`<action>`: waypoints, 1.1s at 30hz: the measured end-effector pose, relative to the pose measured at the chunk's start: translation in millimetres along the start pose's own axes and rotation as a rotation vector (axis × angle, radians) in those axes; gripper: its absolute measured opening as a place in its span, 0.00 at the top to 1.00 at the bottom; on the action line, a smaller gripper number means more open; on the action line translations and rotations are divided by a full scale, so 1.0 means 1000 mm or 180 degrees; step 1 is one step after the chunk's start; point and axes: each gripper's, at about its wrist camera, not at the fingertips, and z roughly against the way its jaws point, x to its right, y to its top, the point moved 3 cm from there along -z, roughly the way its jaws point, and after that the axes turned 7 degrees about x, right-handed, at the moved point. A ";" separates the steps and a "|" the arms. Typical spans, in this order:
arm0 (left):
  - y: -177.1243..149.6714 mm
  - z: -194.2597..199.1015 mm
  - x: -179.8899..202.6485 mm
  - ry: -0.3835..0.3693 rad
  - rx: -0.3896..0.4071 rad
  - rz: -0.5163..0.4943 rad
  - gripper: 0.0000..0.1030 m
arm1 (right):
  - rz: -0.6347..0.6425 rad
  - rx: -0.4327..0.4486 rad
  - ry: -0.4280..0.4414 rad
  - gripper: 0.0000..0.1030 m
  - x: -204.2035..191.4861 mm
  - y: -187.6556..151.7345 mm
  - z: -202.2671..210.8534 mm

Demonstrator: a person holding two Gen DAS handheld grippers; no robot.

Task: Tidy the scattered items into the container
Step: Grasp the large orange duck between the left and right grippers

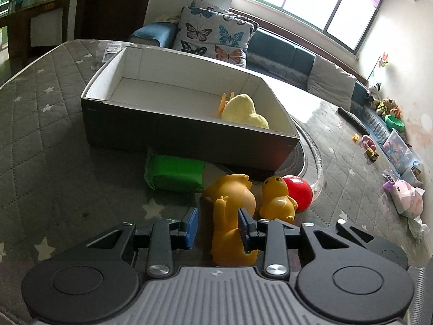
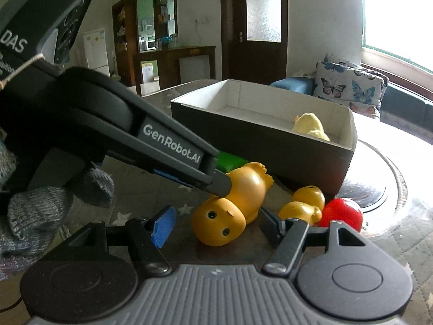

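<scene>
A large orange rubber toy (image 1: 232, 216) lies on the grey quilted surface, head toward the cameras (image 2: 230, 205). My left gripper (image 1: 217, 227) is open with its blue pads (image 1: 190, 226) either side of the toy's body; the right pad touches it. It reaches in from the left in the right wrist view (image 2: 216, 181). My right gripper (image 2: 213, 223) is open and empty, just before the toy's head. A smaller orange toy (image 1: 277, 197), a red ball (image 1: 299, 191) and a green block (image 1: 176, 173) lie beside it. The dark box (image 1: 189, 135) holds a yellow plush (image 1: 243, 111).
A round glass turntable (image 2: 379, 189) lies under the box's right end. A butterfly cushion (image 1: 213, 35) and sofa stand behind. Toys and a plastic bin (image 1: 397, 149) line the far right wall. A gloved hand (image 2: 40, 208) holds the left gripper.
</scene>
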 end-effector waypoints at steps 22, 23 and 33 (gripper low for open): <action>0.009 -0.017 0.007 -0.0209 -0.0102 -0.0069 0.66 | -0.0147 -0.0175 -0.0003 0.53 0.004 -0.006 -0.013; 0.010 -0.018 0.007 -0.0221 -0.0112 -0.0068 0.66 | -0.0152 -0.0184 0.0008 0.54 0.005 -0.006 -0.013; 0.009 -0.029 0.001 -0.0347 -0.0214 0.0076 0.60 | -0.0120 -0.0215 0.0080 0.56 0.008 -0.005 -0.011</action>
